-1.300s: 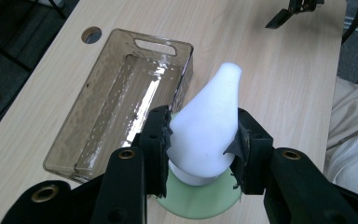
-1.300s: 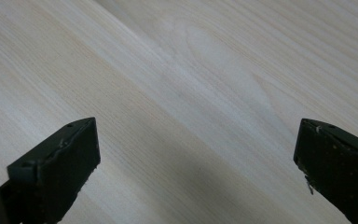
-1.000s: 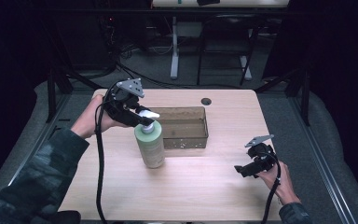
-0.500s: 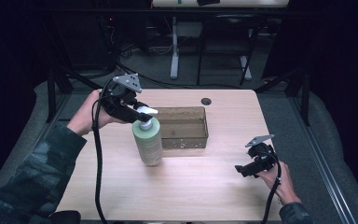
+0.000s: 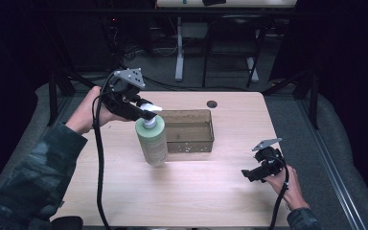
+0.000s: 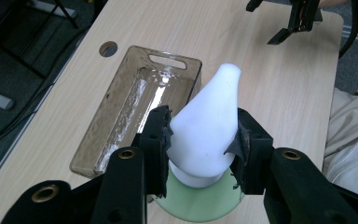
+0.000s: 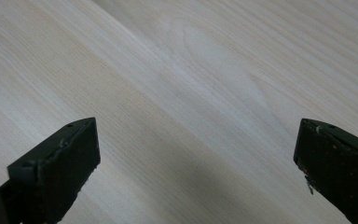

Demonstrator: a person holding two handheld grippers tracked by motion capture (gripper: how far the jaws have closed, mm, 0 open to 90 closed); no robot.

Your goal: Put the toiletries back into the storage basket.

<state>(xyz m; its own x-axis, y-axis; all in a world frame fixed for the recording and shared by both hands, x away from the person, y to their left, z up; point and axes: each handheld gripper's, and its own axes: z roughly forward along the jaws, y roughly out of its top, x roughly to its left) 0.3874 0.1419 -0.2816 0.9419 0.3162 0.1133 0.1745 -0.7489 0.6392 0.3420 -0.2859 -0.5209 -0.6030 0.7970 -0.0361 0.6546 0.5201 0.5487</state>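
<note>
Left gripper [image 6: 203, 140] clamping bottle's white pump [image 6: 207, 126]

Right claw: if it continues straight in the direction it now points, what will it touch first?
Probably the bare light wooden table: the open right claw looks down on the wood at a slant, with nothing between its jaws; how far off the wood is stays unclear.

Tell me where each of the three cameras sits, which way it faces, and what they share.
High view: above the person's side, looking forward and down on the table; forearms, left gripper and right gripper show.
Left gripper view: rides the left gripper, looking along its jaws shut on the white pump top of the green bottle.
Right gripper view: rides the right gripper, jaws open over bare wood.
Shared: high and left gripper views both show the brown tray.
</note>
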